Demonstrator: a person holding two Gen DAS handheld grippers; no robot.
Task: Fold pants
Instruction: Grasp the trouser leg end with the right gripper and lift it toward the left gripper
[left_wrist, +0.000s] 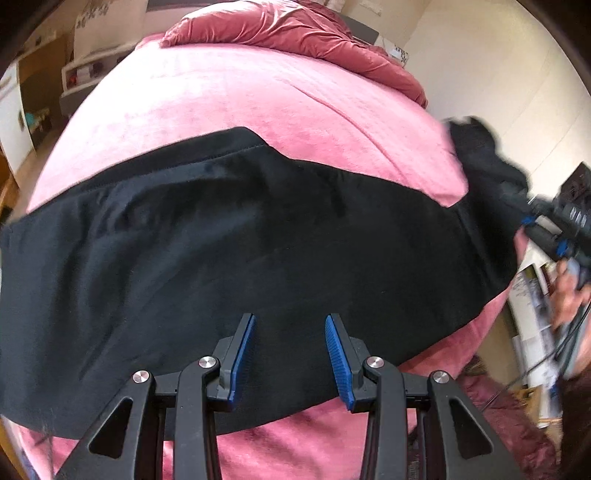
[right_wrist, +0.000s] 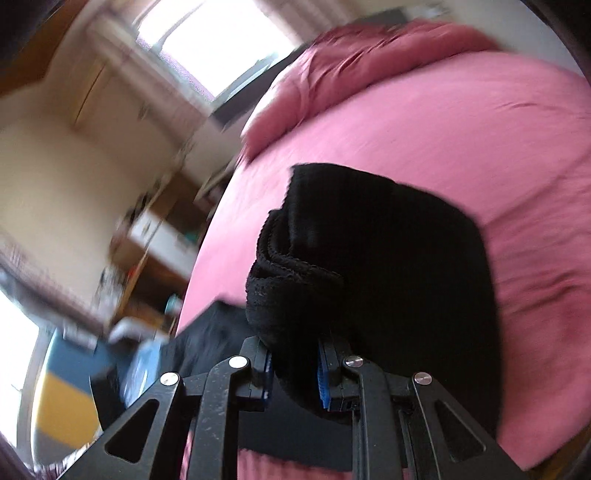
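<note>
Presently, the black pants (left_wrist: 229, 236) lie spread across the pink blanket (left_wrist: 236, 96) that covers the bed, running from the left edge of the left wrist view to its right side, with a stitched hem visible along the far edge. The left gripper (left_wrist: 290, 354) hovers over the near portion of the fabric with its jaws parted about halfway; the blue pads (left_wrist: 242, 354) stand clear of each other and nothing sits between them. At the right of that view, one end of the pants is lifted off the blanket and bunched, and the right gripper (left_wrist: 532, 218) has hold of it there, carried by the person's hand (left_wrist: 569, 291), which is blurred. In the right wrist view, the right gripper (right_wrist: 295, 369) has its jaws closed down to a narrow gap on a thick fold of the black cloth (right_wrist: 369, 258); the fabric fills the space between the blue pads (right_wrist: 322, 380) and rises in front of the camera, with a rolled, ribbed edge on its left side. A crumpled darker pink duvet (left_wrist: 288, 33) lies at the far end of the bed. Shelving (left_wrist: 33, 99) stands along the wall on the left, and a bright window (right_wrist: 218, 37) shows in the right wrist view, heavily blurred.
</note>
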